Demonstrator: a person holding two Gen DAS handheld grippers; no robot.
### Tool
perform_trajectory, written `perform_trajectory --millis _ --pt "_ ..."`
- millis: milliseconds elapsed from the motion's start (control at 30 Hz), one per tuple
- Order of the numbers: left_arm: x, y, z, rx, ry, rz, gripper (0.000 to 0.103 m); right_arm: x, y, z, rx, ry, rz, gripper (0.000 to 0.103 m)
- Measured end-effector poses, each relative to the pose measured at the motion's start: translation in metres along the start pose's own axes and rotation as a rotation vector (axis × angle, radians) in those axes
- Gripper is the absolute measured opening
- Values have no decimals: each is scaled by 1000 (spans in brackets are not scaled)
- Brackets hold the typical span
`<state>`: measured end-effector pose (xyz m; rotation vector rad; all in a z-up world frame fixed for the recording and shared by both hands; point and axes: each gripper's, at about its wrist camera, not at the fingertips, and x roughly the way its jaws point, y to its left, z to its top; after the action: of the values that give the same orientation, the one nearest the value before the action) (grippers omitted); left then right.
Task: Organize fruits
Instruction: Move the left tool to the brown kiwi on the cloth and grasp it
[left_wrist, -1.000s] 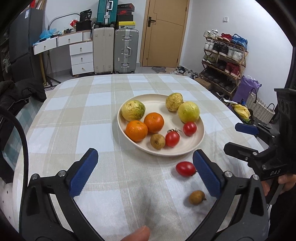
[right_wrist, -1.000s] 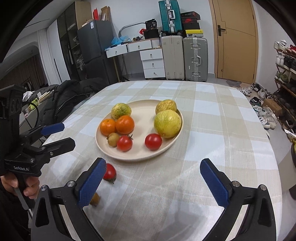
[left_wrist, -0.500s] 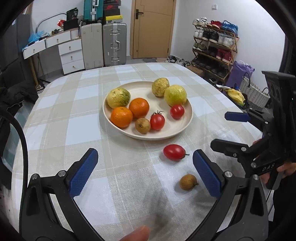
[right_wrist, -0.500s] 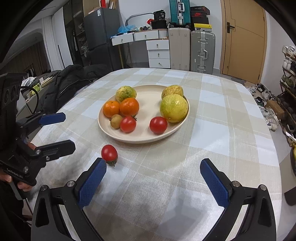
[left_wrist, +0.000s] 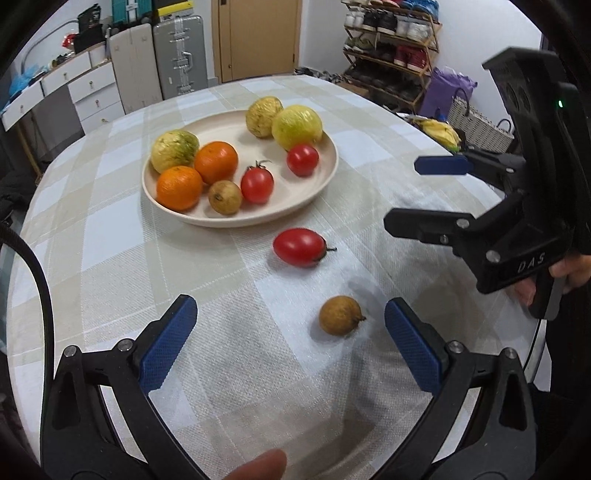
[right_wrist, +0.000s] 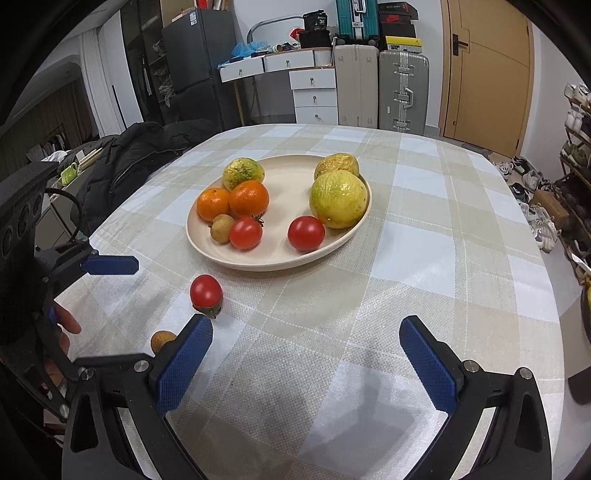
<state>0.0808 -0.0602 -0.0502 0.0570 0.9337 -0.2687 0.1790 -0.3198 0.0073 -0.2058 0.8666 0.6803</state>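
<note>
Left gripper (left_wrist: 290, 345) nearer brown fruit (left_wrist: 340, 315)

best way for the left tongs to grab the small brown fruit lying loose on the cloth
Grip the small brown fruit across its round middle, coming down from above with the left tongs, whose open jaws already stand to either side of it. It lies free on the tablecloth, apart from the loose tomato. Its little stem nub points right, so I would probably close just behind that.

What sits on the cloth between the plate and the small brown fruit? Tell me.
A loose red tomato lies on the tablecloth between the plate and the small brown fruit; the left wrist view shows it best.
</note>
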Motion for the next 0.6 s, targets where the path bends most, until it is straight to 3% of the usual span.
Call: perform_trajectory --millis 100,300,600 --pt "3 -3 -2 14 17 -20 100 1 1 0 -1 2 0 103" --pt "8 -9 -6 46 46 -53 83 2 2 -1 -3 9 2 103" --pt "8 -16 -10 94 50 -120 50 2 0 -1 11 9 -1 103"
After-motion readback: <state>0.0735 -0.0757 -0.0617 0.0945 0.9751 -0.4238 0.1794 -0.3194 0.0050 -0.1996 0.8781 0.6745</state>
